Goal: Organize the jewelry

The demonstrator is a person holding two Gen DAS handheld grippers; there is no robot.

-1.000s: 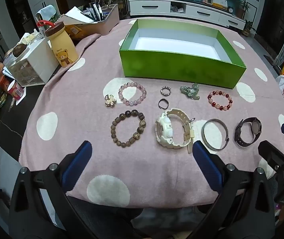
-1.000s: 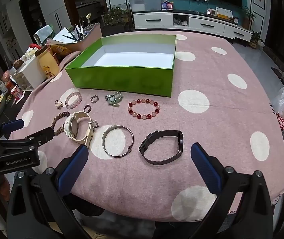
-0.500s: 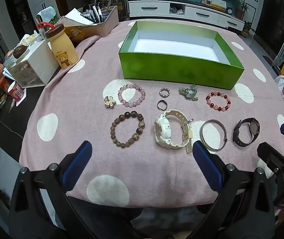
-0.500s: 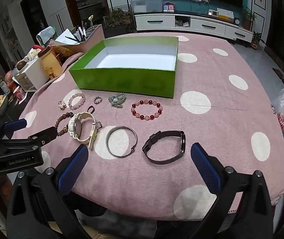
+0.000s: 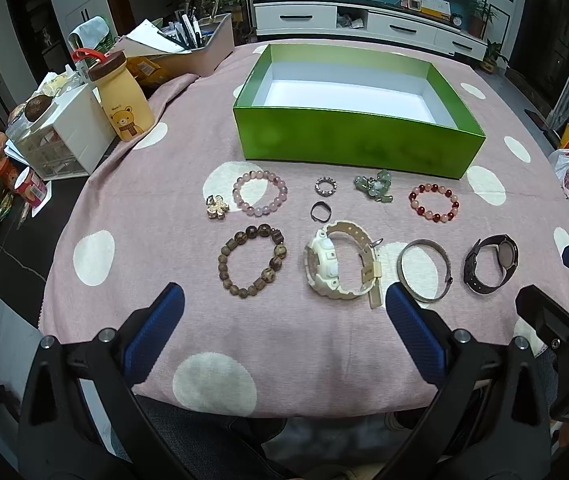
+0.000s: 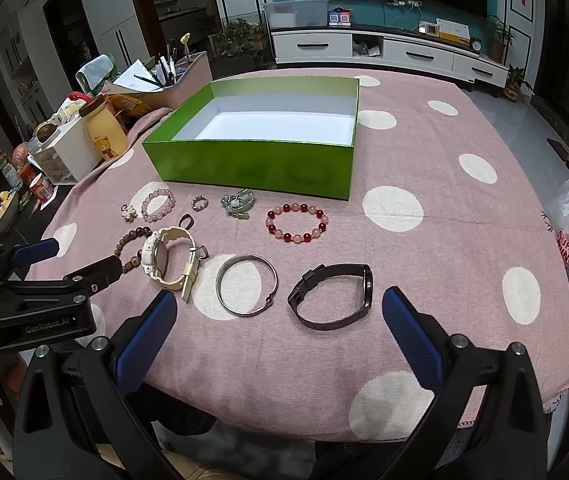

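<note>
Both grippers hang released over the near edge of the surface [image 5: 132, 208], the left gripper [image 5: 284, 320] before the white watch [image 5: 338, 266], the right gripper [image 6: 278, 324] before the metal bangle [image 6: 246, 290] and black watch [image 6: 332, 294]. Beyond lie beaded bracelets and rings, then the empty green box [image 5: 356, 146].

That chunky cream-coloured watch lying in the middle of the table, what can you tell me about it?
The cream watch looks like a bulky plastic sports model, off-white, with a thick ridged case and a round face. It rests on its side on the pink dotted tablecloth, its strap curled into an open loop, the buckle end with a metal clasp trailing toward the near edge. It lies between the brown wooden bead bracelet and the thin metal bangle. Neither gripper touches it.
</note>
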